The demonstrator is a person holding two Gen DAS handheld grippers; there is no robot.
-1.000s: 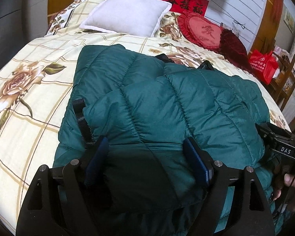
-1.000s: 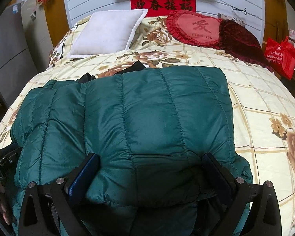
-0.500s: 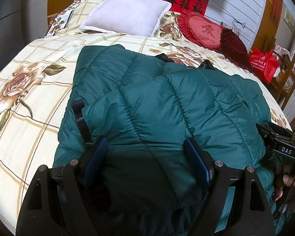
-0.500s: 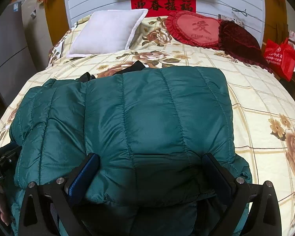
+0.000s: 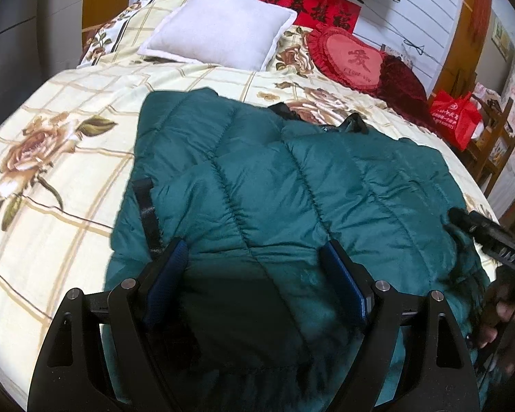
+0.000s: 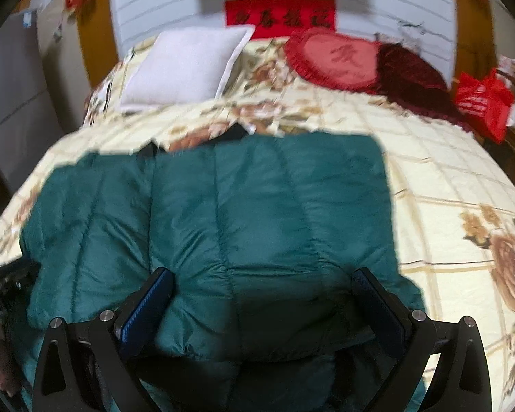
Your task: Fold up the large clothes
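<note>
A dark green quilted puffer jacket (image 5: 274, 189) lies folded on the flowered bedspread (image 5: 51, 137); it also shows in the right wrist view (image 6: 257, 213). My left gripper (image 5: 257, 261) is open, its fingers spread just above the jacket's near left part. My right gripper (image 6: 261, 285) is open over the jacket's near right part, holding nothing. The right gripper's body shows at the right edge of the left wrist view (image 5: 491, 237). A black strap (image 5: 147, 209) lies at the jacket's left edge.
A white pillow (image 5: 219, 34), a red heart cushion (image 5: 346, 58) and a dark red cushion (image 5: 401, 82) lie at the bed's head. A red bag (image 5: 456, 116) and a wooden chair (image 5: 498, 144) stand to the right of the bed. A grey cabinet (image 6: 13, 103) stands left.
Both grippers have lifted and pulled back a little from the jacket, staying open. The right wrist view is now blurred from the motion. The jacket has not moved.
</note>
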